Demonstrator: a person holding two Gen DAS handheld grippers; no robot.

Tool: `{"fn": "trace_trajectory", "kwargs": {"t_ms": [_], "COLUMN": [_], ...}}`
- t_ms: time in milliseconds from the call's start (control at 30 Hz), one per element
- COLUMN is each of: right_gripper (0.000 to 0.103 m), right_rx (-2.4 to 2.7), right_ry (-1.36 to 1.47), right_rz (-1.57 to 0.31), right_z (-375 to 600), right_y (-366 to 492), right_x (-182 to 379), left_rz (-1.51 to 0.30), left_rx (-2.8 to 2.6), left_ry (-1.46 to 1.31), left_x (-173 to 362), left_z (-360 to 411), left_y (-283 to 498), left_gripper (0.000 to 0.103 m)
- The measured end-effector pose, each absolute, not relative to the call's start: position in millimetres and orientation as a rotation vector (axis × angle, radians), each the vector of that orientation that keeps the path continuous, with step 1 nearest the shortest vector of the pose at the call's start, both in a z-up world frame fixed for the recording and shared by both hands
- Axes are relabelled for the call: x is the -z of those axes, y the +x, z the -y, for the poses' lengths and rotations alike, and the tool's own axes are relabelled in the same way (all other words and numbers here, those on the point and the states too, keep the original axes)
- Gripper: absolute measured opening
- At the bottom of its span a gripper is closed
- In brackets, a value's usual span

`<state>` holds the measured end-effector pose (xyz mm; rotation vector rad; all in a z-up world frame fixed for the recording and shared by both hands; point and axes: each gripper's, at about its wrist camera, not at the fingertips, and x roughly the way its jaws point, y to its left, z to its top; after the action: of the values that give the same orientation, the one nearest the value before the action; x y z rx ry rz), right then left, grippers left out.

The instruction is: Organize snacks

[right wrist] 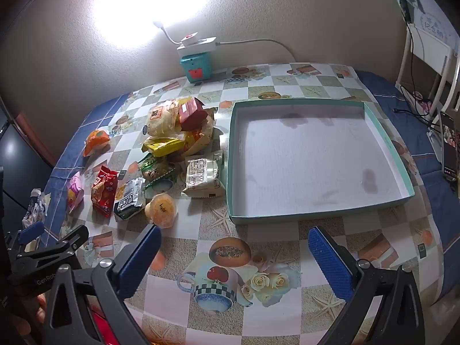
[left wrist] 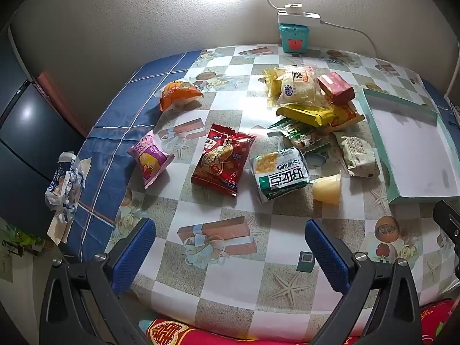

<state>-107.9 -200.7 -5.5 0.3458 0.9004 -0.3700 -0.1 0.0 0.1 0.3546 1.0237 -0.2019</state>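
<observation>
Snacks sit piled and scattered, shiny wrappers everywhere, beside a shallow teal box on the checkered tablecloth. Lamp glare hits the wall; left gripper and right gripper both gape wide, holding nothing.

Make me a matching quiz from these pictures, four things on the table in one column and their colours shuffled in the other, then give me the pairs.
Things:
1. shallow box
2. jelly cup
3. peanut packet
4. left gripper pads

Colours:
A. red
B. blue
C. teal rim, white inside
D. pale yellow

Pairs: 1-C, 2-D, 3-A, 4-B
</observation>
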Motion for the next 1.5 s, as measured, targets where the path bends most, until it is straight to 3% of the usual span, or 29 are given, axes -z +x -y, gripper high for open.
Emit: {"fn": "trace_trajectory", "kwargs": {"t_ms": [1500], "right_gripper": [0.103], "right_rx": [0.370], "right_ry": [0.347], "right_rz": [-0.900], "right_z": [201.2], "right_y": [-107.4], "right_x": [5.9], "left_rz": [-1.011], "left_rx": [0.213], "left_ry": [0.319], "left_x": [6.7], "left_z": [-1.3], "left_y": [-0.8], "left_gripper": [0.103]}}
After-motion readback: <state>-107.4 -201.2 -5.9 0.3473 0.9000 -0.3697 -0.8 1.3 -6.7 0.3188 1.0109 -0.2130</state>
